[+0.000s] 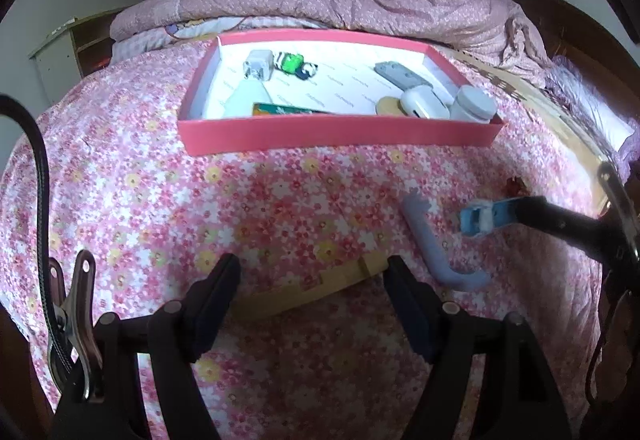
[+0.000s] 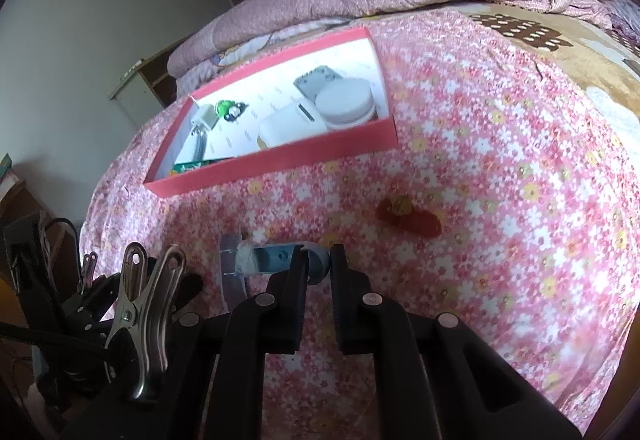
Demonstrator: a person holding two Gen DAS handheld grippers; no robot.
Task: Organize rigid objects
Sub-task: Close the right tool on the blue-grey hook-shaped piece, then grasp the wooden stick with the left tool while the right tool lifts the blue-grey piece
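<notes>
The bed (image 1: 160, 200) carries a red tray (image 1: 340, 136) already holding several items, which is judged the drop point: the lift should run straight up before travelling there. The right gripper (image 2: 318, 260) pinches a blue clip-like object (image 2: 280, 258) by one end, its jaws clamped on it. The left gripper (image 1: 314, 272) has its jaws spread and empty, near a grey hook (image 1: 432, 240).

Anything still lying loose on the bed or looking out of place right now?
Yes. A grey hook lies on the bedspread outside the red box, and a small red toy lies loose further right. The right gripper is shut on a blue clip. Nothing looks spilled or broken.
</notes>
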